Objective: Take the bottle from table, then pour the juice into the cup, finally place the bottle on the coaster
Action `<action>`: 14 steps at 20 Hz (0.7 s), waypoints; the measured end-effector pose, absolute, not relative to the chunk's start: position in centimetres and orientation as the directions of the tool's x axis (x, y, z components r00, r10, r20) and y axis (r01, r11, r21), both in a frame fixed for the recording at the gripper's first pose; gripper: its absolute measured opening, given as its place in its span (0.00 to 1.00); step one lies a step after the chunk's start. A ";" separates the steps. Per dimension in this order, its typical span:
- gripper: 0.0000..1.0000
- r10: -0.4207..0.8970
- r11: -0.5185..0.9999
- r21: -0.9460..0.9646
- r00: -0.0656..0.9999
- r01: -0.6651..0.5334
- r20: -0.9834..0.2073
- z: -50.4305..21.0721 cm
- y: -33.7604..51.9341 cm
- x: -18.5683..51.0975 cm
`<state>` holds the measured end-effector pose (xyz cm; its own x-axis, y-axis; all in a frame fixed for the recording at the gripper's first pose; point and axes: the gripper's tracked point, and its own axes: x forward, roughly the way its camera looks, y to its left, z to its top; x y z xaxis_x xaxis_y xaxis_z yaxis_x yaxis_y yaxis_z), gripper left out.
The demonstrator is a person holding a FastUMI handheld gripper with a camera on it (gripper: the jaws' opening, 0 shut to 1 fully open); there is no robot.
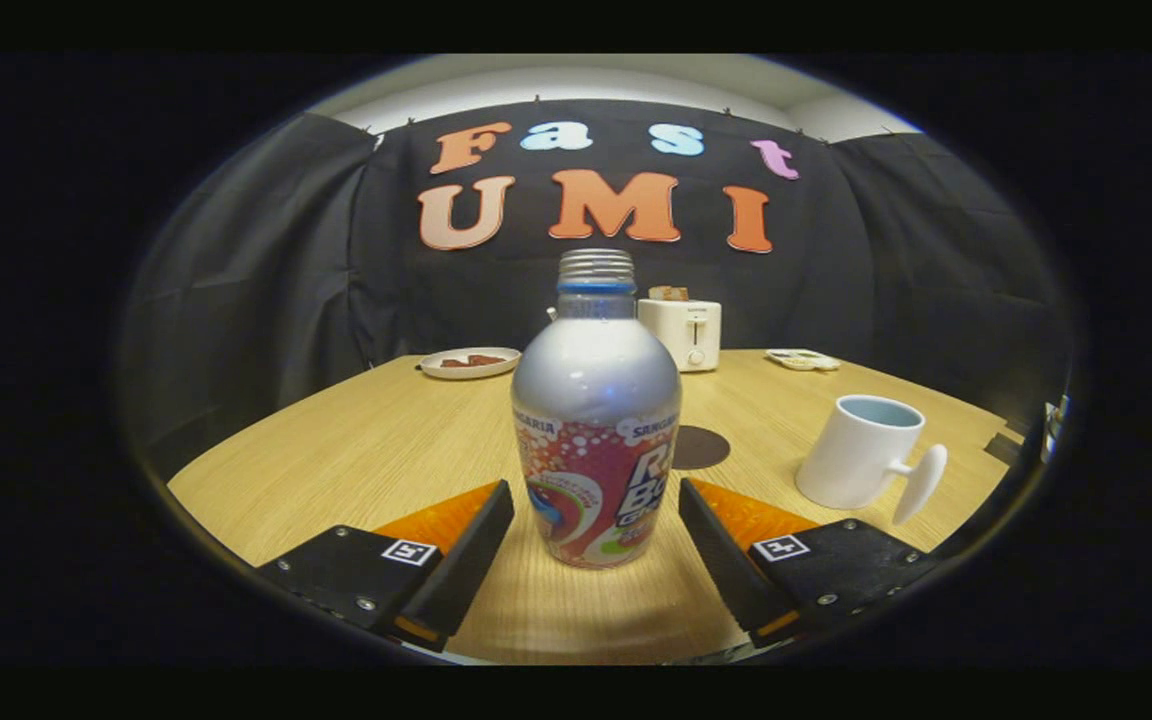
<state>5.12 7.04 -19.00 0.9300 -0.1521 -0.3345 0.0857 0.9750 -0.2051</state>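
Between spread tongs (596, 520): bottle (596, 420) upright on table (356, 450), seemingly untouched.

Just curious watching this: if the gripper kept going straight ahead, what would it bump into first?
Most likely the bottle, standing upright between the open gripper's fingers; neither finger seems to touch it yet.

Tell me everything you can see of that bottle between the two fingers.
The bottle stands upright on the wooden table, between the open gripper fingers, which do not touch it. It looks like metal: a silver rounded shoulder, a bare threaded neck with a blue ring, no cap, and a colourful printed wrap below.
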 end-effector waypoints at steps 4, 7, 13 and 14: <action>0.87 -0.153 0.975 -0.206 0.926 0.084 -0.345 -19.3 6.7 5.8; 0.76 -0.167 0.975 -0.195 0.922 0.102 -0.349 -19.1 6.6 5.6; 0.76 -0.129 0.991 -0.065 0.942 0.114 -0.310 -16.5 8.1 5.9; 0.76 -0.122 0.992 -0.021 0.947 0.121 -0.297 -15.8 8.4 6.1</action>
